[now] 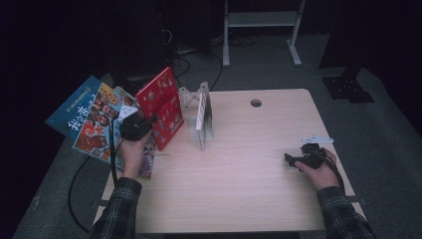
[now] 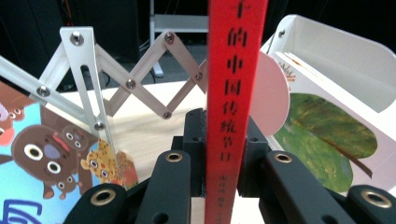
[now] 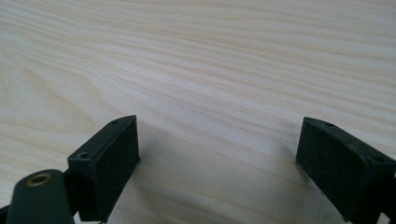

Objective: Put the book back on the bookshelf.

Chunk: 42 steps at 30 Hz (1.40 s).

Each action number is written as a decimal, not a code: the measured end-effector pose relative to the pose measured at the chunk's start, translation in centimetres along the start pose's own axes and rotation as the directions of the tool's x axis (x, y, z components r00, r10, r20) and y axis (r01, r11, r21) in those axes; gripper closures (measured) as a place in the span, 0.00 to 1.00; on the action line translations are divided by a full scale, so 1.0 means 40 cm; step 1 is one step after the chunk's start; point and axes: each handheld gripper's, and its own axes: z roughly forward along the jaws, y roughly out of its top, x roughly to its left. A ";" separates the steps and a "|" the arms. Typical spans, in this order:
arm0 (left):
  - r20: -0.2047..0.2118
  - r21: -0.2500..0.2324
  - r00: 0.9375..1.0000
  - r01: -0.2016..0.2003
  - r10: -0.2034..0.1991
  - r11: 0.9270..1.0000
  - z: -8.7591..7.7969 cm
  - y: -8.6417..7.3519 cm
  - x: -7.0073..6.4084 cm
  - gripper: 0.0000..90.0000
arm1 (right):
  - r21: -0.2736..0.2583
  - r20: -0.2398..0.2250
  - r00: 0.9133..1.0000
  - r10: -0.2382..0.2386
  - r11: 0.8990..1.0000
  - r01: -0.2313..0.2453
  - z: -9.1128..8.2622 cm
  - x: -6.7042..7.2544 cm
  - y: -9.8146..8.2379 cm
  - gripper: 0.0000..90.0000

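A red book (image 1: 161,107) stands tilted on its edge at the left of the wooden table (image 1: 249,194). My left gripper (image 1: 144,123) is shut on its spine. In the left gripper view the red spine (image 2: 231,93) with black characters runs straight up between the pads (image 2: 194,140), which press on both sides of it. An expanding metal book rack (image 1: 196,99) stands just right of the red book, with a white picture book (image 1: 201,117) in it. My right gripper (image 1: 293,160) rests low over the table's right side, open, with bare wood between its fingers (image 3: 112,158).
Cartoon-covered books (image 1: 97,122) and a blue book (image 1: 67,112) lie fanned off the table's left edge. The rack's scissor arms (image 2: 140,81) and the white book (image 2: 327,126) stand close ahead of the left gripper. A cable hole (image 1: 256,103) sits at the table's back.
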 end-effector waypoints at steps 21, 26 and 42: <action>0.009 0.039 0.998 0.064 -0.064 0.997 -0.075 -0.017 0.010 0.39 | 0.001 -0.002 1.000 -0.003 1.000 0.003 -0.001 0.000 -0.001 0.13; 0.028 0.064 0.998 0.058 -0.060 0.996 -0.106 -0.031 -0.003 0.27 | 0.000 -0.001 1.000 -0.004 1.000 0.004 -0.001 0.001 -0.001 0.13; 0.188 0.267 0.979 -0.130 0.081 0.955 -0.135 -0.110 -0.125 0.03 | 0.000 0.001 1.000 -0.002 1.000 0.002 -0.001 0.002 -0.001 0.13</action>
